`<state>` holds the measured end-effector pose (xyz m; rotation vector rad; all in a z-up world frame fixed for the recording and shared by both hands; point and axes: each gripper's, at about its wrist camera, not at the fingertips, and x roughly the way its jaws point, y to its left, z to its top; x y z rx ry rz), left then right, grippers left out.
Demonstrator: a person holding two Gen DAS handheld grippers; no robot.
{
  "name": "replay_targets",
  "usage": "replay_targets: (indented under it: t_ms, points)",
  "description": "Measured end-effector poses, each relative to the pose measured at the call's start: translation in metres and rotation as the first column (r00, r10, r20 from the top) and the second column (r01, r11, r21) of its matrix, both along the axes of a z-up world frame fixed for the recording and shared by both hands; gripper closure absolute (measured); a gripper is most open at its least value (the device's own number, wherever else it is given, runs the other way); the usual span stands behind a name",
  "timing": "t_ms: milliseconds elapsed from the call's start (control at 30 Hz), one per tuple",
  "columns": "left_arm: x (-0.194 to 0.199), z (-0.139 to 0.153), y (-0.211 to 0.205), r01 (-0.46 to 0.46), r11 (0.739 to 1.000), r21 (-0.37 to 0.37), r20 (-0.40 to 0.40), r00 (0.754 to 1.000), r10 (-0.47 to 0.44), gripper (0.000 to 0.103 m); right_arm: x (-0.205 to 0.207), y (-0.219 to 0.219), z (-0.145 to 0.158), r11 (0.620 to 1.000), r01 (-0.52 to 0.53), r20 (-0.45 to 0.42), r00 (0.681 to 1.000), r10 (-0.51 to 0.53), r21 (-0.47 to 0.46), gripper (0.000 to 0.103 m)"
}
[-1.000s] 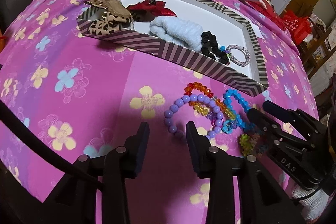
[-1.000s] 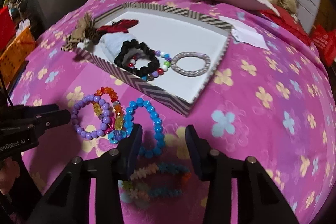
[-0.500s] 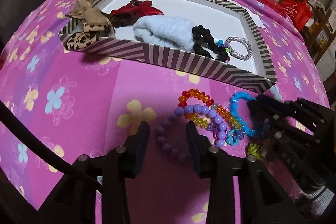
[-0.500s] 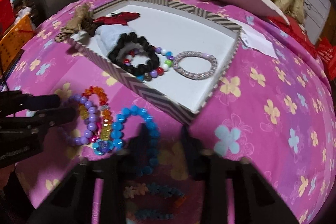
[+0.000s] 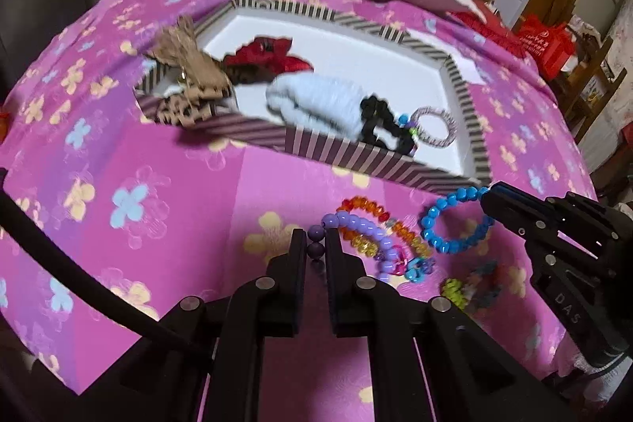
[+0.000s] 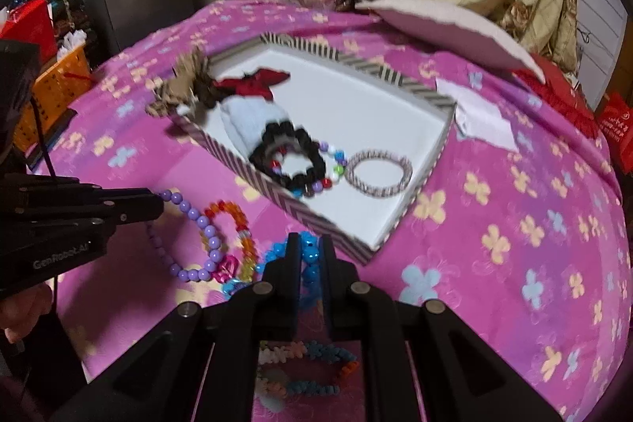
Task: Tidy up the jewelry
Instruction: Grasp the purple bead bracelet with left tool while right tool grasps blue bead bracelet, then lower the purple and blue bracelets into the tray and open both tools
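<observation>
In the striped tray (image 6: 427, 180), black scrunchie (image 6: 290, 161), grey bracelet (image 6: 378, 169) (both grippers clamped on loose bracelets).

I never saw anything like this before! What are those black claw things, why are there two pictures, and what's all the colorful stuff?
Those claws are grippers a person holds, one in each hand. Each carries a camera looking along its fingers, so there are two pictures. In the left camera's view, the left gripper pinches a purple bead bracelet. In the right camera's view, the right gripper pinches a blue bead bracelet. An orange bead bracelet lies on the pink flowered cloth. The striped tray already holds a black bracelet and a silvery bracelet.
</observation>
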<state>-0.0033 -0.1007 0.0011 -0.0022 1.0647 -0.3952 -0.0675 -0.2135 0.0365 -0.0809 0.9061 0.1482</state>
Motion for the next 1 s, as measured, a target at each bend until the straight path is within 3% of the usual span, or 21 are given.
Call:
replay_targets:
  t_ms: [333, 600, 833, 1000]
  points:
    - [0.017, 0.037, 0.004, -0.003, 1.000, 0.008, 0.052, 0.999, 0.002, 0.073, 0.011, -0.002, 0.034, 1.000, -0.014, 0.045, 0.999, 0.014, 0.006, 0.094]
    - [0.049, 0.065, -0.012, 0.002, 1.000, 0.031, 0.108, 0.994, -0.005, 0.073, 0.046, -0.006, 0.051, 1.000, -0.022, 0.065, 0.998, 0.023, -0.015, 0.094]
    - [0.095, 0.077, -0.043, 0.015, 1.000, 0.019, 0.118, 0.993, -0.017, 0.073, 0.092, -0.013, 0.045, 1.000, -0.007, 0.043, 0.999, 0.007, 0.008, 0.095]
    - [0.131, 0.065, -0.060, 0.000, 1.000, 0.007, 0.086, 0.996, -0.001, 0.073, 0.124, -0.019, 0.029, 0.999, 0.011, 0.020, 1.000, -0.012, 0.053, 0.095]
